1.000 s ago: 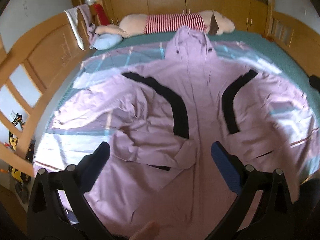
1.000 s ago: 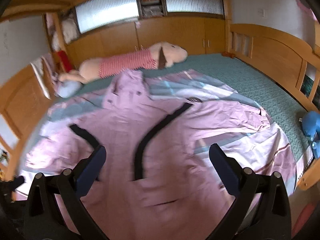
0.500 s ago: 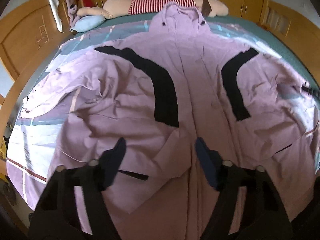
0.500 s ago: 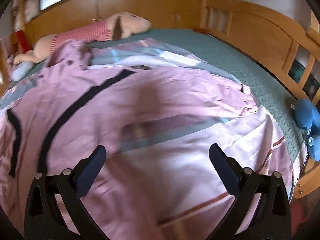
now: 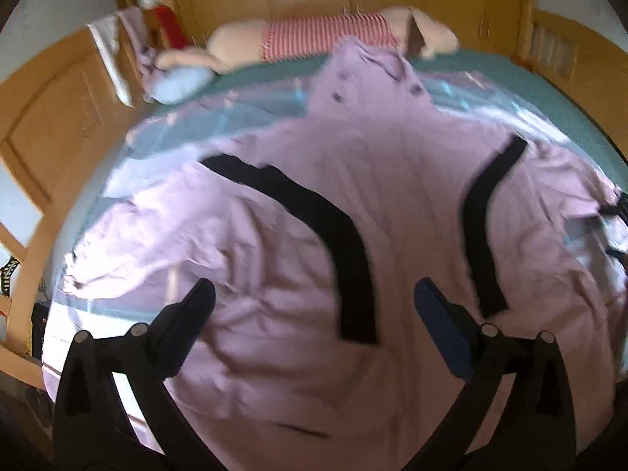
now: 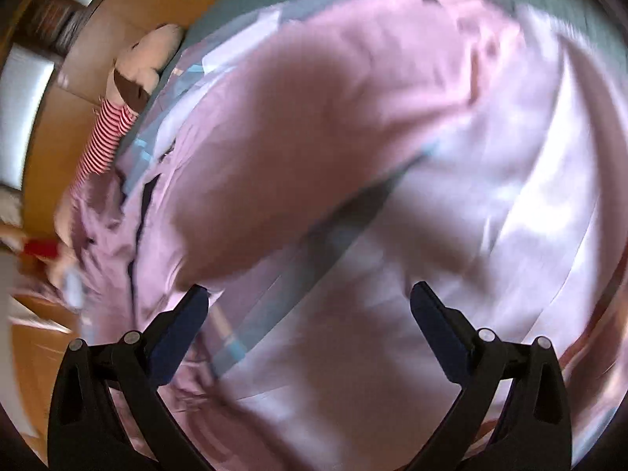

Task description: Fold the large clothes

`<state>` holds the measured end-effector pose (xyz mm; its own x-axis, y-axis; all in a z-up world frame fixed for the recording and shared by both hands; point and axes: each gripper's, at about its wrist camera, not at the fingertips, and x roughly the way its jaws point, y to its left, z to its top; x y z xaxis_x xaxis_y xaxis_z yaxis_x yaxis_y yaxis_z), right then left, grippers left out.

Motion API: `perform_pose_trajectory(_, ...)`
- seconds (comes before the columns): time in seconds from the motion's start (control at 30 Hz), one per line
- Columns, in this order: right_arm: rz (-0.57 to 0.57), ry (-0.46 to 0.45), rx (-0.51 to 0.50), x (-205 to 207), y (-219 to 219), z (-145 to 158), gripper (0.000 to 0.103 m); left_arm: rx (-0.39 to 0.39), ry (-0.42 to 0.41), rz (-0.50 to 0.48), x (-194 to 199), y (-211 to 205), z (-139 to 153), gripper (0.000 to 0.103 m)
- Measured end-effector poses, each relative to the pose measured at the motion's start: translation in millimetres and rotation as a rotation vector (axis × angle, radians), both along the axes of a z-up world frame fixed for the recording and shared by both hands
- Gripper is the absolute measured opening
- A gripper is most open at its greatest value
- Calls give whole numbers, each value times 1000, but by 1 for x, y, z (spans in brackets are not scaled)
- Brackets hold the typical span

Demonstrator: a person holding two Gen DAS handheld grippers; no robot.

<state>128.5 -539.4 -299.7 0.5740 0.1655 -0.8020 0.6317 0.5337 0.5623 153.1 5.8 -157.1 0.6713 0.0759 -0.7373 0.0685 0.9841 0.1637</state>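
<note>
A large pink hooded garment [image 5: 400, 196] with two black curved stripes [image 5: 345, 243] lies spread flat on the bed, hood toward the far headboard. My left gripper [image 5: 314, 294] is open and empty, above the garment's lower left body. My right gripper [image 6: 306, 294] is open and empty, tilted, close over the garment's right sleeve [image 6: 333, 117] and the pale sheet [image 6: 510, 235]; this view is blurred.
A long plush toy in a red striped shirt [image 5: 325, 39] lies along the headboard. A blue pillow [image 5: 180, 82] sits at the far left. Wooden bed rails [image 5: 47, 125] stand at both sides. The green mattress cover [image 5: 557, 102] shows at the far right.
The left gripper opened wider and pulled back up from the garment. The right gripper swung right and tilted, now close over the right sleeve and sheet.
</note>
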Motion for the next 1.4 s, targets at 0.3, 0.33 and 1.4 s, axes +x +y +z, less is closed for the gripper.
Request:
perform_pose_trajectory(0.3,386,-271,-300,14,150,67,102,-589,140,479,36,217,-54,101)
perform_pose_trajectory(0.33,491,-305,-304,17,178,68,102,-628,133,529,35,238,-58,101)
perform_pose_trajectory(1.4,892,-315,-652,6,308,10,102,-1235,-180,411,61,319,-87,6)
